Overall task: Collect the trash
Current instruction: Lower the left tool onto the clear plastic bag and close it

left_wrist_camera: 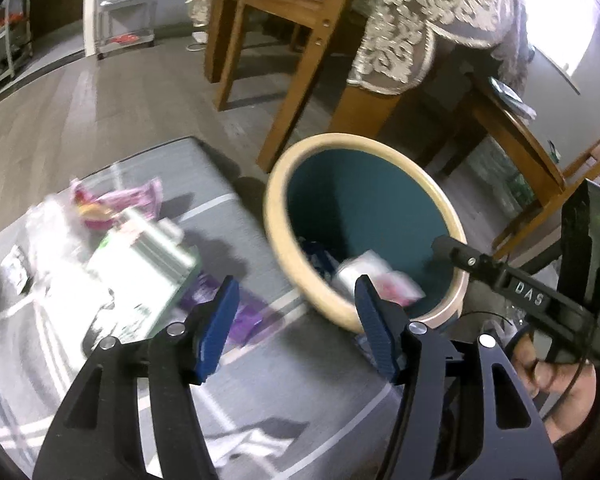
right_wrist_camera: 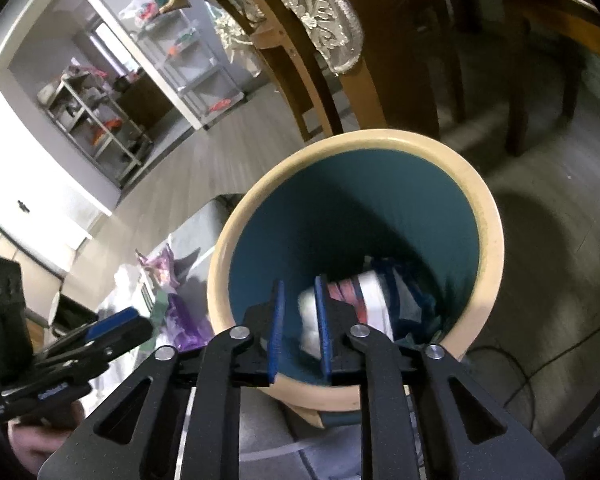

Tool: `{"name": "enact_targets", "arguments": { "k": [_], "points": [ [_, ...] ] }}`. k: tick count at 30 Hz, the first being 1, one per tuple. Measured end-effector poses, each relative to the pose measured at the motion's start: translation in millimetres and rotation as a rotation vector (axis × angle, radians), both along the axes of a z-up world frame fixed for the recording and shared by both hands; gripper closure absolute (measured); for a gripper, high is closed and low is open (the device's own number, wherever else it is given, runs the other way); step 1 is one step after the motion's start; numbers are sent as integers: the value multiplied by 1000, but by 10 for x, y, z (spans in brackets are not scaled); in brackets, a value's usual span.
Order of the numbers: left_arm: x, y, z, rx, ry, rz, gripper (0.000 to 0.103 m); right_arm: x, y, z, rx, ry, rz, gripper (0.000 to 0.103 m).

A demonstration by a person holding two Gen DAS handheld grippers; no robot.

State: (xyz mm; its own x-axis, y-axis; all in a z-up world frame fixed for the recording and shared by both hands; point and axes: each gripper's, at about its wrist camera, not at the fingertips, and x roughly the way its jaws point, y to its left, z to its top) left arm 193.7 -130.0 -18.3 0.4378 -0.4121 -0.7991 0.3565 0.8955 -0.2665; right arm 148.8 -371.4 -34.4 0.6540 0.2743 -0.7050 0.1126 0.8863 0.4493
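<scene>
A round bin with a cream rim and teal inside stands beside a grey mat. Crumpled white, pink and blue wrappers lie at its bottom. On the mat lie a green-and-white box, a pink wrapper and a purple wrapper. My left gripper hovers over the mat at the bin's near rim, open and empty. My right gripper points down into the bin; its blue pads stand a narrow gap apart with nothing pressed between them.
Wooden chair legs and a table draped in a lace cloth stand just behind the bin. Metal shelving lines the far wall. A thin cable runs over the floor to the right of the bin.
</scene>
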Motion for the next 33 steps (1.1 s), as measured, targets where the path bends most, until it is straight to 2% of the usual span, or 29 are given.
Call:
{"name": "enact_targets", "arguments": {
  "k": [6, 16, 19, 23, 28, 33],
  "points": [
    [-148, 447, -9, -2, -5, 70, 43, -26, 90, 13, -2, -8, 31, 75],
    [-274, 1012, -101, 3, 5, 185, 42, -110, 558, 33, -60, -16, 196, 70],
    [-250, 1103, -127, 33, -2, 211, 29, -143, 688, 6, -71, -7, 240, 70],
    [-173, 1194, -188, 85, -15, 198, 21, -172, 812, -25, -84, 7, 281, 70],
    [16, 1289, -351, 123, 27, 164, 20, -200, 853, -19, -89, 6, 301, 70],
    [203, 1417, -334, 107, 30, 180, 20, -204, 853, -34, -91, 17, 294, 70]
  ]
}}
